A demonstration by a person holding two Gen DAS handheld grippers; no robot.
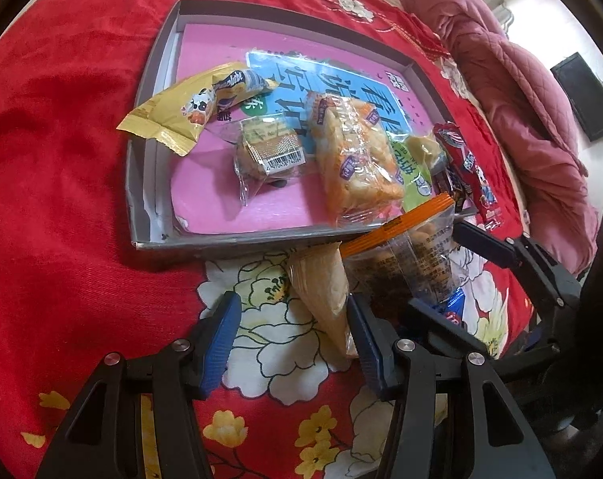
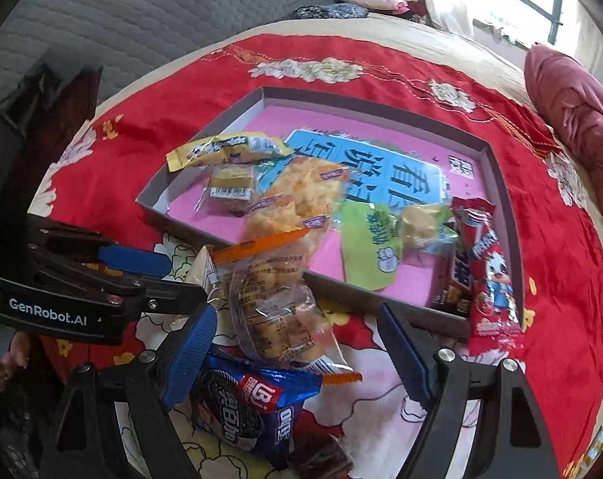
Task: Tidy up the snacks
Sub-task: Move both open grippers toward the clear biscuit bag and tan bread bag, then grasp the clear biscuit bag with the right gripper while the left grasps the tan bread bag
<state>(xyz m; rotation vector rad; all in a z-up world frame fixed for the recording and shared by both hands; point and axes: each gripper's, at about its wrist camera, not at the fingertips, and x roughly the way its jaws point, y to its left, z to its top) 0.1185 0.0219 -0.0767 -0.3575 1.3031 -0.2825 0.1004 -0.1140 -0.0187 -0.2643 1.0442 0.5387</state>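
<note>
Right wrist view shows your right gripper (image 2: pixel 297 343) with its blue-padded jaws spread wide and nothing pinched. Between them, and reaching out beyond the tips, lies a clear snack bag (image 2: pixel 273 303) with an orange sealed edge, pale biscuit pieces and printed text showing through the film. Closer in between the jaws, partly under that bag, sits a blue Oreo packet (image 2: pixel 245 403) with dark cookies pictured on it. Ahead of the tips is the shallow grey box (image 2: pixel 497 183) with a pink floor, holding a yellow wrapper (image 2: pixel 225 151), a small clear-wrapped cake with a barcode (image 2: pixel 229 183), a long clear pack of golden crackers (image 2: pixel 297 199) and a green packet (image 2: pixel 369 247). A red stick packet with a cartoon duck (image 2: pixel 489 275) hangs over the box's near wall, just past your right-hand pad.

From the left wrist, your left gripper (image 1: pixel 293 343) has its jaws apart, half spread, with only the red flowered bedspread (image 1: pixel 62 159) directly between them. A cream cone-shaped packet (image 1: pixel 325 295) lies against the outer side of the right-hand pad, and you cannot tell whether it touches. The orange-edged bag sits just beyond that pad, outside the box
</note>
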